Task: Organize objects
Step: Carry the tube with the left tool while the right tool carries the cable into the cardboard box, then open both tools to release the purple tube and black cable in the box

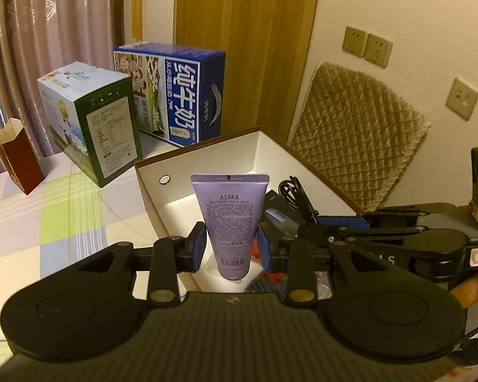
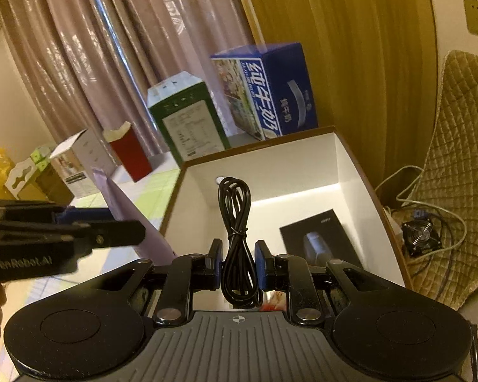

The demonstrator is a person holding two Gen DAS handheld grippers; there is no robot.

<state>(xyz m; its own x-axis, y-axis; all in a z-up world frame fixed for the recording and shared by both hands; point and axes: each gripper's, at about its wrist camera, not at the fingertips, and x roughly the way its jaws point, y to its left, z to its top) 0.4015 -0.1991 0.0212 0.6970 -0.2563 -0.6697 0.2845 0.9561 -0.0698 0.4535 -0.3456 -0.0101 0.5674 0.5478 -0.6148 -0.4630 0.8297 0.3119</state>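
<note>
Clamped between the blue pads of the left hand-held gripper (image 1: pixel 231 243), a purple tube (image 1: pixel 230 219) marked ASAKA stands with its crimped end away from the camera, over the near wall of an open white-lined box (image 1: pixel 207 156). Beside it, the right hand-held gripper (image 2: pixel 238 265) is closed on a bundled black cable (image 2: pixel 237 238) above the same box, where a black carton (image 2: pixel 322 238) lies on the floor. Behind the box, at the checked surface's far edge, stand a blue milk carton (image 1: pixel 188 95) and a green carton (image 1: pixel 92 121).

Your surface is a checked pastel cloth (image 1: pixel 57 222). On it stand an open white box (image 1: pixel 271 146), a green carton (image 1: pixel 102 127), a blue milk carton (image 1: pixel 188 95) and a small red box (image 1: pixel 19 162).
</note>
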